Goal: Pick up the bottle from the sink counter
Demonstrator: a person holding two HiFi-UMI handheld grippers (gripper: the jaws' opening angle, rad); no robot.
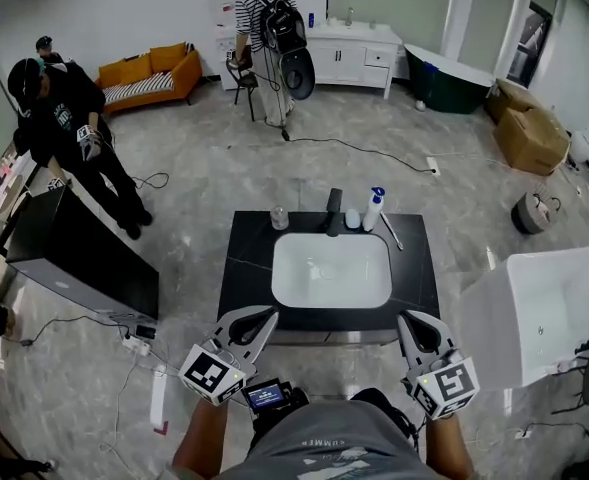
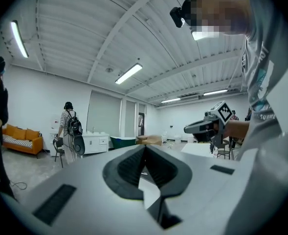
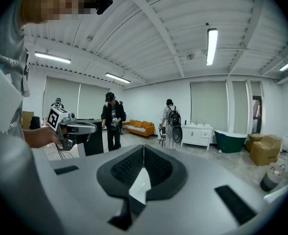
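Both grippers hang at the near edge of the black desk (image 1: 246,268), fingers clenched on nothing: left gripper (image 1: 262,320), right gripper (image 1: 412,324). The white bottle (image 1: 374,208), blue-topped, stands upright at the back, just right of the faucet (image 1: 333,211) and beside a small white cup (image 1: 352,218). The right gripper looks better placed. It should open its fingers before reaching, then close on the bottle's body, clear of the cup.

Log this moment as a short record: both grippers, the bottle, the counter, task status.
left gripper: shut, empty, near the front edge of the counter
right gripper: shut, empty, also near the front edge
bottle: white, blue top, upright at the back of the counter, right of the faucet
counter: black top, white basin in the middle
other items: small clear jar left of the faucet
task status: bottle not yet touched
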